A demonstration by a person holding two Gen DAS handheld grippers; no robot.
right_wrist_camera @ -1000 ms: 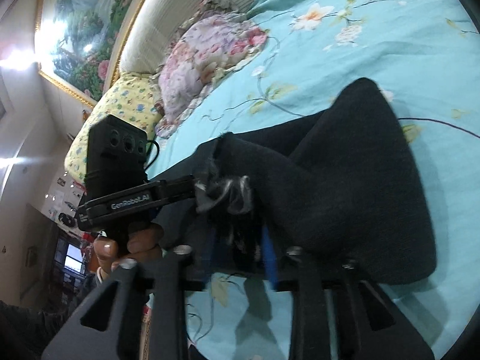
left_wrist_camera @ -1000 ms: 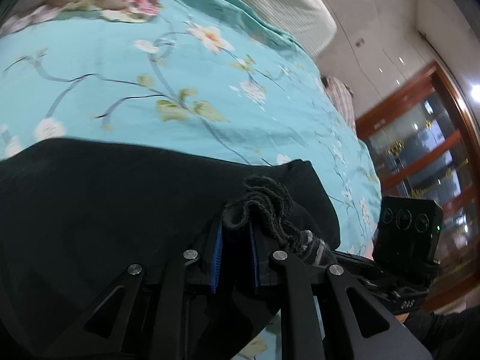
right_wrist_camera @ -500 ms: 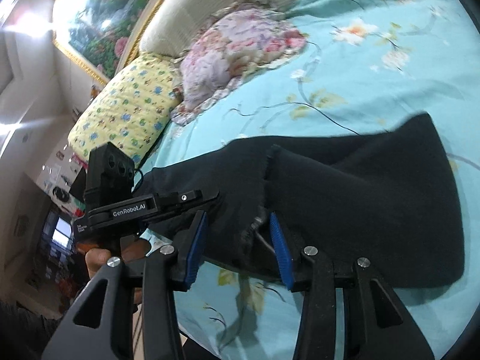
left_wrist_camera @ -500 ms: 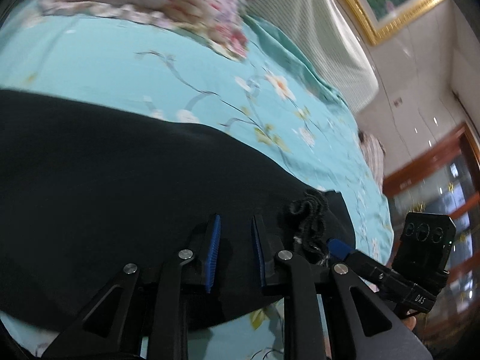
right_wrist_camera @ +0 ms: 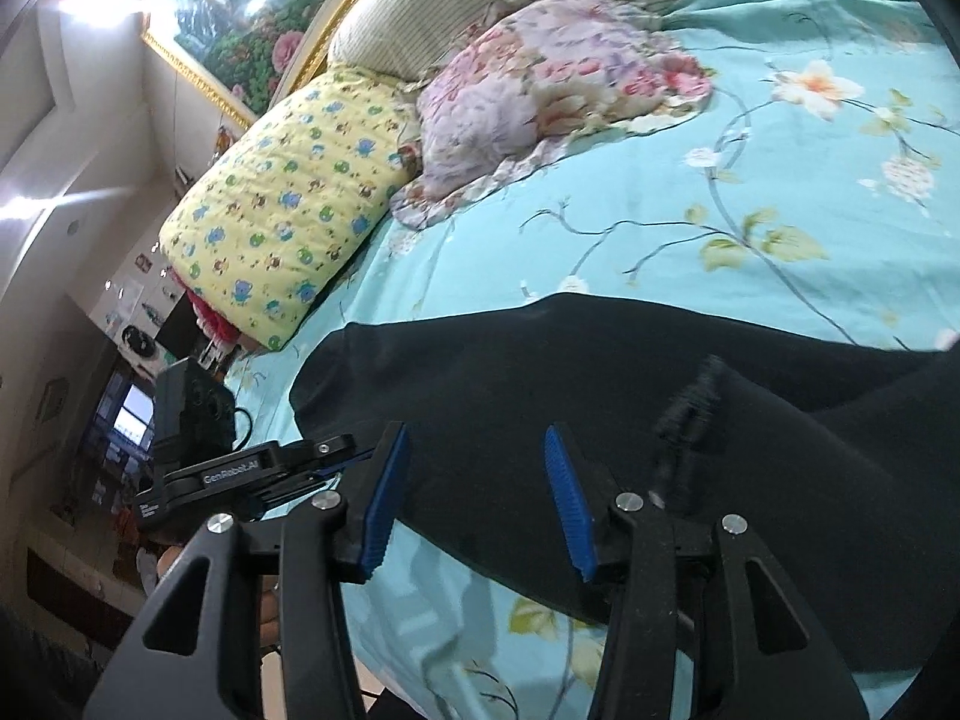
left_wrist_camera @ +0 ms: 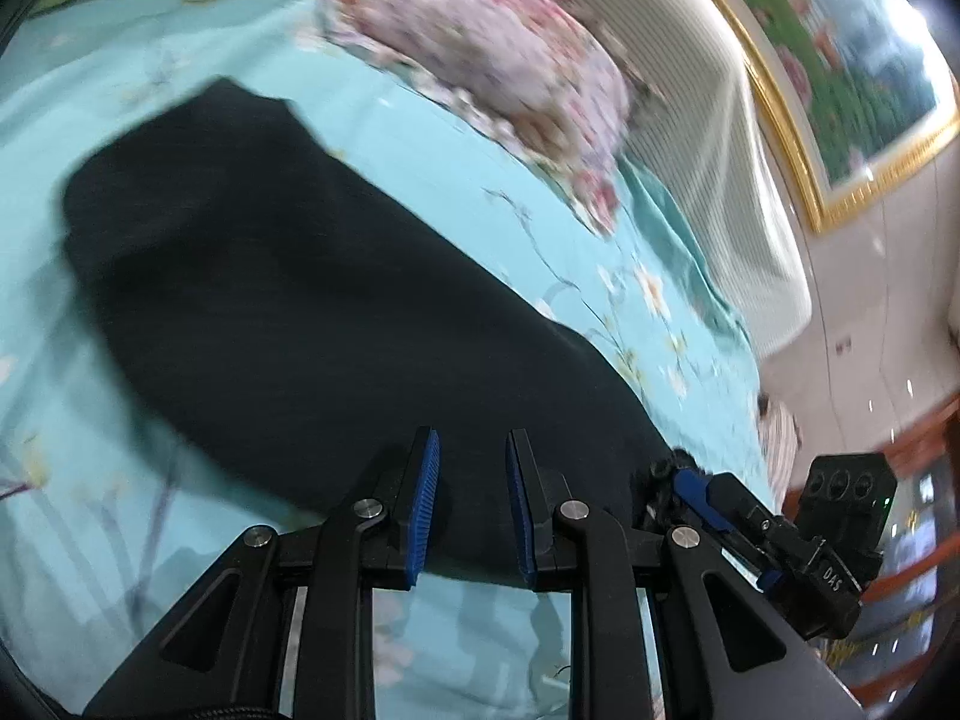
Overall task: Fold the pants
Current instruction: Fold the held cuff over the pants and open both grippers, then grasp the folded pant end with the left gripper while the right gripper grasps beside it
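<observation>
The black pants (left_wrist_camera: 312, 312) lie folded flat on the turquoise flowered bedsheet (left_wrist_camera: 468, 192). They also show in the right wrist view (right_wrist_camera: 630, 420), with a frayed edge (right_wrist_camera: 696, 402) on top. My left gripper (left_wrist_camera: 471, 462) is open and empty, its blue pads just above the near edge of the pants. My right gripper (right_wrist_camera: 477, 450) is open wide and empty over the near edge of the pants. The right gripper shows at the lower right of the left wrist view (left_wrist_camera: 690, 489), and the left gripper at the left of the right wrist view (right_wrist_camera: 336, 450).
A pink flowered pillow (right_wrist_camera: 558, 78) and a yellow printed pillow (right_wrist_camera: 294, 204) lie at the head of the bed, by a striped headboard (right_wrist_camera: 456, 6). A framed painting (left_wrist_camera: 840, 60) hangs above. The bed edge (right_wrist_camera: 420, 630) runs below the grippers.
Both grippers have let go of the pants fabric and opened. They have drawn back toward the near bed edge. The pants now lie flat.
</observation>
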